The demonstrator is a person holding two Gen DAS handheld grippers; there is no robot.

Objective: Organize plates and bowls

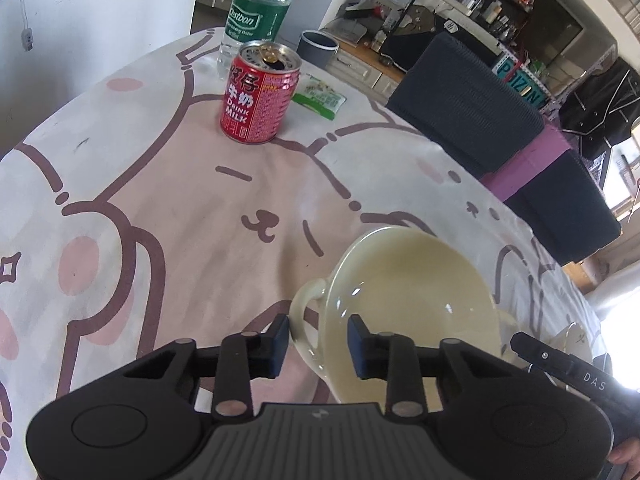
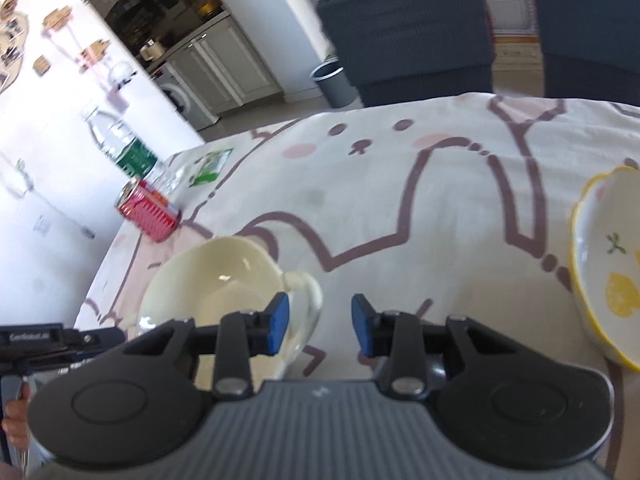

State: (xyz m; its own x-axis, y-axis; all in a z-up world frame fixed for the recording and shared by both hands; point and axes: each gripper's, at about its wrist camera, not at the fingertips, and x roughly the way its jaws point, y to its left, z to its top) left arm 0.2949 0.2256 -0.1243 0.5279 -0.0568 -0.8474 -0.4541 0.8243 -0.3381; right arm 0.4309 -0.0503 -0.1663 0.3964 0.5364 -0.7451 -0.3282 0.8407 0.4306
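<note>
A cream bowl (image 1: 408,292) with two loop handles sits on the cartoon-print tablecloth (image 1: 180,220). My left gripper (image 1: 319,340) straddles its left handle (image 1: 304,300): one pad is outside the loop and the other inside the rim, and neither visibly presses. Seen from the right wrist, the same bowl (image 2: 212,276) lies low and left. My right gripper (image 2: 320,326) has one pad over the rim and the other beyond the right handle (image 2: 308,292), with a gap left. A yellow-rimmed bowl with a lemon pattern (image 2: 600,264) stands apart at the right edge.
A red milk can (image 1: 258,96), a water bottle (image 1: 260,12) and a green packet (image 1: 320,98) stand toward the far left of the table. Dark chairs (image 2: 404,28) line the far side, with a grey bin (image 2: 334,80) on the floor behind.
</note>
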